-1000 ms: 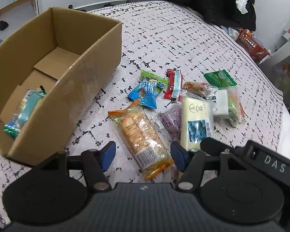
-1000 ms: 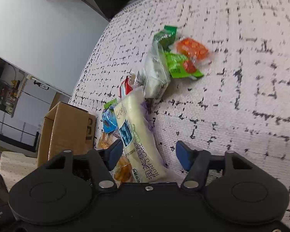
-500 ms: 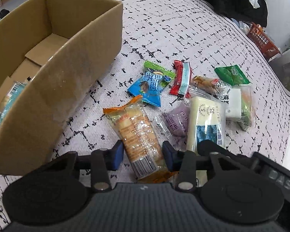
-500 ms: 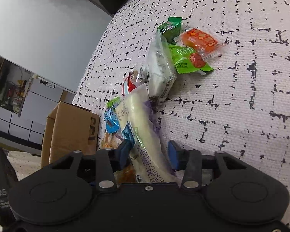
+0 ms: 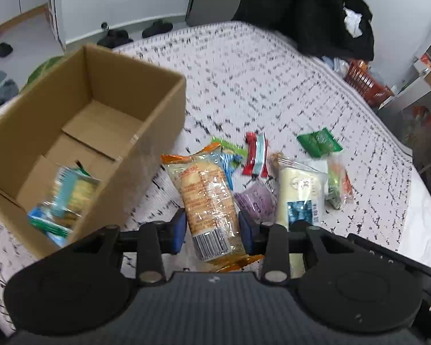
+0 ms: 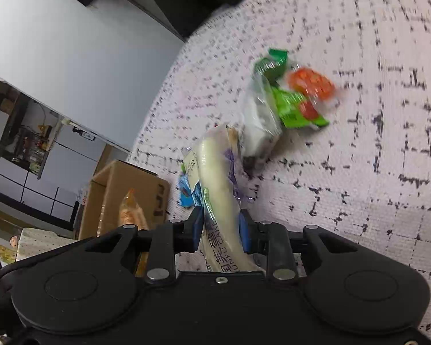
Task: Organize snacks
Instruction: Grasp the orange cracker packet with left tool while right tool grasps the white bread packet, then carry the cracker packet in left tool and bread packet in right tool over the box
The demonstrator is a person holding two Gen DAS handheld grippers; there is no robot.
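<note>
Both snack packs have come off the bedspread since a second ago: the orange-ended cracker pack, which lay flat among the others with the left gripper standing wide above it, now sits pinched between blue pads that have just closed in on its barcode end, its far end tipped up toward the box. The cream cake pack has gone the same way on the other side; the right gripper has just been closing and its jaws now squeeze the wrapper narrow at the printed end, the rest of the pack arching forward over the cover.

So two items are in hand at once, each held near one end, which I judge leaves them free to swing or slip on the way over.

The cardboard box stands open just to the left of the cracker pack, with one blue-and-green packet already lying in its near corner. Left on the patterned bedspread are the red-and-white bar, the dark green sachet, a purple-wrapped piece and a blue packet partly hidden behind the crackers. From the right wrist, a clear bag and an orange sweet lie beyond; motion blur makes it hard to say whether these touch.

The task looks early: one in, two lifted, most yet to go
</note>
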